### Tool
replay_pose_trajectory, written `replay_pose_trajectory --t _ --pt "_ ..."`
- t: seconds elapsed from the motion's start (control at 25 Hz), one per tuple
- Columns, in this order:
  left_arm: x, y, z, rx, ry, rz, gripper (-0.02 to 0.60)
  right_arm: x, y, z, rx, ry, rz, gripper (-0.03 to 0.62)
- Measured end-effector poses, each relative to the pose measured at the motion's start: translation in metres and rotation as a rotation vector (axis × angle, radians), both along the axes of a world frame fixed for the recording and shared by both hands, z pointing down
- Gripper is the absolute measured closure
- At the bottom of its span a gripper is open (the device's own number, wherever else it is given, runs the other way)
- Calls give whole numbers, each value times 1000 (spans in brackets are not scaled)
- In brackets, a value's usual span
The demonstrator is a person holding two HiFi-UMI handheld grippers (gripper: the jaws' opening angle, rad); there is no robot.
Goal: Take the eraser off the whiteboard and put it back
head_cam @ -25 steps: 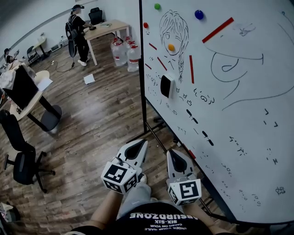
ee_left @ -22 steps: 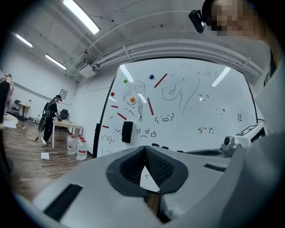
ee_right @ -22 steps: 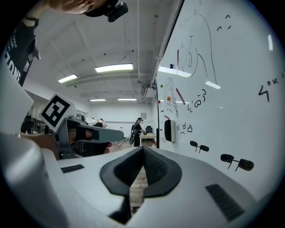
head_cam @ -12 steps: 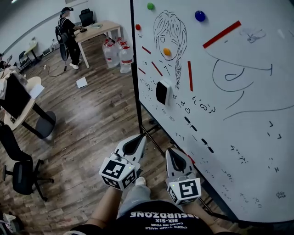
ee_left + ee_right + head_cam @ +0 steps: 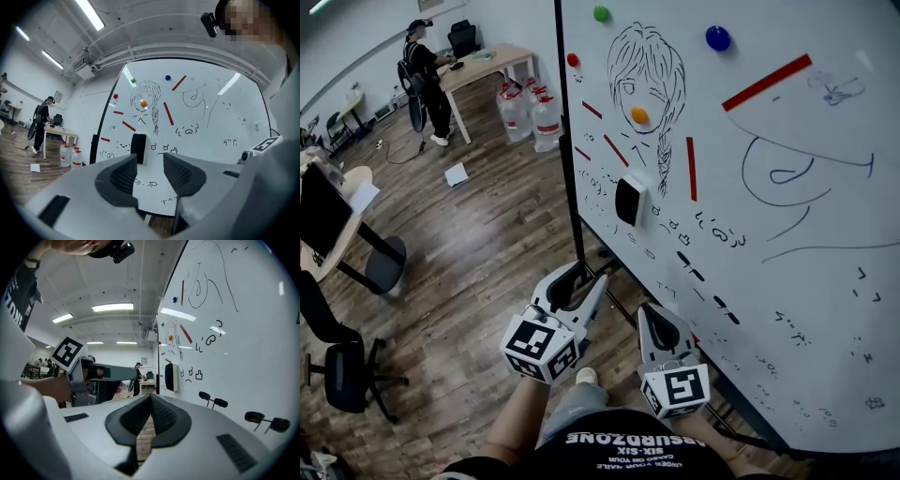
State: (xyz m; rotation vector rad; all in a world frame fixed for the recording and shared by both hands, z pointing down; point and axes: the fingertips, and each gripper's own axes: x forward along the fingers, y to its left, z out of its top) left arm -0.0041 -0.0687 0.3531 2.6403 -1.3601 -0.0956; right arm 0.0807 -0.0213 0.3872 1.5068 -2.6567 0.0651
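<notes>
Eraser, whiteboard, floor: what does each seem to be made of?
Eraser: black matte shell, probably plastic; the pale side towards the board may be felt.
Whiteboard: smooth, glossy white surface that mirrors the ceiling lights; what lies under it is unclear.
Floor: brown planks with visible grain, either wood or laminate.

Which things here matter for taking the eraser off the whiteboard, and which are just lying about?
For the job: eraser, stuck on the whiteboard; left gripper, jaws just been opening, nothing between them.

Lying about: blue magnet, long red strip, water bottles, desk, office chair.
</notes>
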Motion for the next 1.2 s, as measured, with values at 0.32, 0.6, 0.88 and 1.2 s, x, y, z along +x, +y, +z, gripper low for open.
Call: replay_pose_trajectory --t 0.32,0.6,0.88,1.2 --pt "-3 -33 -5 17 -27 -2 336 -7 -21 2 -4 4 16 595" --pt "5 -60 -17 56 10 34 319 -10 -38 3 -2 9 46 595" --pt "12 -87 -8 27 -22 51 316 -9 -50 6 -9 1 106 595" --pt "21 -114 8 -16 -70 80 314 -8 -62 10 -1 -3 178 595"
